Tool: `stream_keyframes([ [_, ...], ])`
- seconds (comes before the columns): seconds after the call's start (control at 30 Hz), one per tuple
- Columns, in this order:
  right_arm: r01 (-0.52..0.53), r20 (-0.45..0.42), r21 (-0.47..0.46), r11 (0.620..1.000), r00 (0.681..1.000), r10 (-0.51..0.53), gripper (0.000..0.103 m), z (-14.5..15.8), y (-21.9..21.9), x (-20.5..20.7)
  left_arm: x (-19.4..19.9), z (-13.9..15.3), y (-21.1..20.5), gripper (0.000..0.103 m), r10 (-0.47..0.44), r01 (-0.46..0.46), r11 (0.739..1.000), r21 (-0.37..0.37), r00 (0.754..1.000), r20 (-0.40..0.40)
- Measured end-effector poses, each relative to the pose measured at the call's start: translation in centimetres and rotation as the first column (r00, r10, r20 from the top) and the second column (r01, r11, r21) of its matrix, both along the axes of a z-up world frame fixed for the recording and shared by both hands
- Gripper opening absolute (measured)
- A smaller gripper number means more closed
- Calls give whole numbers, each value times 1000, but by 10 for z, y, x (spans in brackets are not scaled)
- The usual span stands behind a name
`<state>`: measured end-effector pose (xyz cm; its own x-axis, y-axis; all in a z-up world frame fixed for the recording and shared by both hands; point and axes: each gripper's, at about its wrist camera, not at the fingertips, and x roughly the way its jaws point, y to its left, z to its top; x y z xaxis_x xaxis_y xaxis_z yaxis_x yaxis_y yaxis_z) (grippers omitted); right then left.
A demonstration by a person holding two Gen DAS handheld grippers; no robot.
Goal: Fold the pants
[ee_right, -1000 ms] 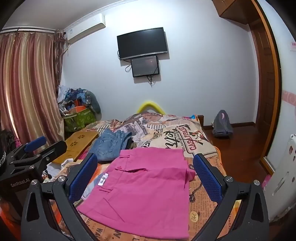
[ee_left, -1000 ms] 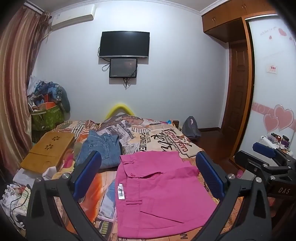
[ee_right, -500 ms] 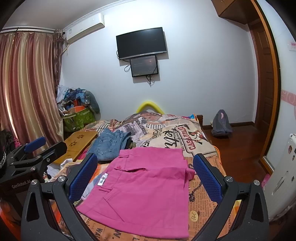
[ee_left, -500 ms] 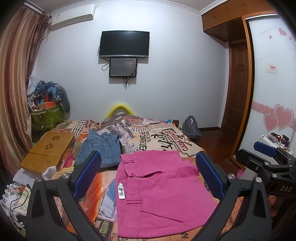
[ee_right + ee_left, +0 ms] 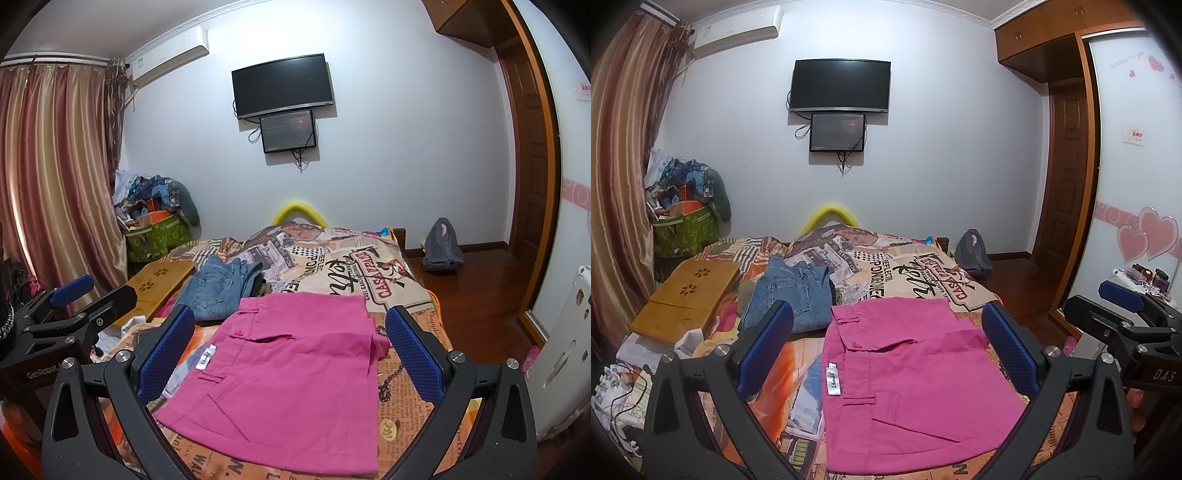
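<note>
- Left tool (image 5: 886,347): jaws spread wide, blue pads (image 5: 766,347) apart, nothing between them; held above the near edge of the bed, clear of the fabric.
- Right tool (image 5: 291,350): jaws likewise wide, holding nothing; held above the near edge of the bed. In the left wrist view it shows at the right border (image 5: 1123,325); in the right wrist view the left tool shows at the left border (image 5: 62,321).
- Pink pants (image 5: 908,380): folded into a compact, roughly rectangular stack, lying flat on the bed just ahead of both tools. Waistband with belt loops and a white label (image 5: 832,380) faces the left side. A top layer lies across the far half, its edge running diagonally. Neither tool touches the garment.
- Bed (image 5: 923,273): covered by a printed spread with newspaper and poster motifs; it carries all garments noted.
- Blue jeans (image 5: 798,295): loosely folded, just beyond the pink pants on the left; the 2 garments appear to touch at the corner, contact not certain.
- Wooden lap table (image 5: 689,295): on the left side of the bed, beside the jeans, tilted.
- Green basket (image 5: 687,232): far left corner by the curtain, heaped with mixed items.
- Grey backpack (image 5: 973,254): on the floor past the bed, against the far wall.
- Television (image 5: 840,85): mounted on the far wall, 1 smaller screen (image 5: 837,132) directly below it.
</note>
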<state>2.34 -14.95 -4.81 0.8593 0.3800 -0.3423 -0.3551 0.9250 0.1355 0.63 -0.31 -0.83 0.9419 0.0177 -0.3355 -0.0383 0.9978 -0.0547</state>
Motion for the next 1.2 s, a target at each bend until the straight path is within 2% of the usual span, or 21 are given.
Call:
stream_keyframes([
  [1.2, -5, -18, 11, 1000, 1000, 5, 103, -3, -1, 2, 1, -4, 3, 103, 4, -4, 1000, -1, 1000, -11],
])
